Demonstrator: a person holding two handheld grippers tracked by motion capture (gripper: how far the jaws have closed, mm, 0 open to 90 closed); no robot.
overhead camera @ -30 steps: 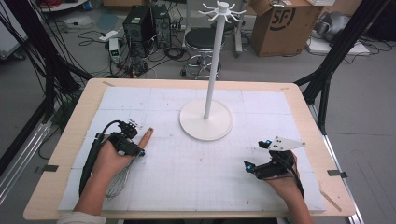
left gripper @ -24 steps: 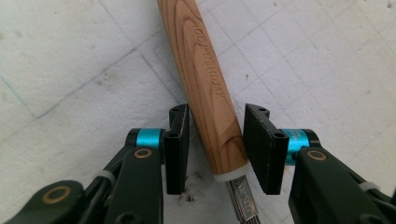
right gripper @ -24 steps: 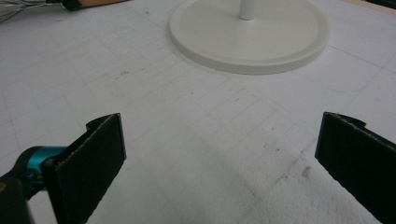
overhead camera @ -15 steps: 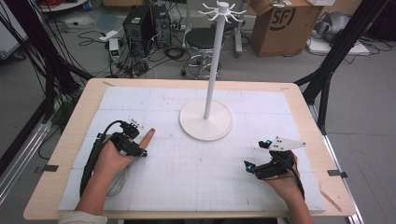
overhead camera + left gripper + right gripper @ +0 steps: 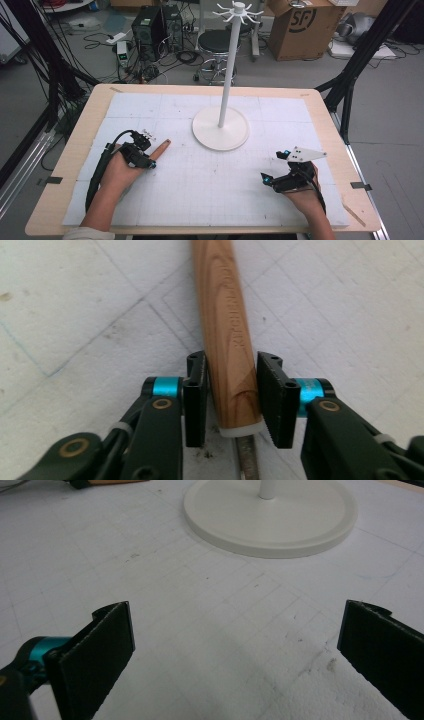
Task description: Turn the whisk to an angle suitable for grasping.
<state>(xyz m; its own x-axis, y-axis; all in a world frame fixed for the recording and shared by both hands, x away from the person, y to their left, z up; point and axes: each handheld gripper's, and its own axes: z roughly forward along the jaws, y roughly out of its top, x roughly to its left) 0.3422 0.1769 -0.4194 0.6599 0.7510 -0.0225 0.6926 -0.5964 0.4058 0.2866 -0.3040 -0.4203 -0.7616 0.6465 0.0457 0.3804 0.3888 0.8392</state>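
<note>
**Left gripper clamps the wooden handle; lift comes next**

On the white mat, near the table's left side, the left gripper (image 5: 231,400) has just been closing, and its jaws now stand pressed against both sides of a wooden handle (image 5: 227,330). The grip sits low on the handle, just above the pale collar where a metal shank (image 5: 246,460) begins; what tool head lies beyond that cannot be told. In the high view the handle (image 5: 160,148) lies flat on the mat (image 5: 200,190), its free end angled toward the stand (image 5: 220,127), with a clear gap between them.

The right gripper (image 5: 235,650) rests low over the mat at the table's right, its jaws wide apart with nothing between them, facing the stand's round base (image 5: 270,515).

The step in hand looks like the grasp itself, and it appears complete. The next move likely calls for a straight lift without letting the handle pivot in the pads, since the hold is near one end. If the tool is bound for the stand's hooks (image 5: 239,11), it will need raising well above the table.
</note>
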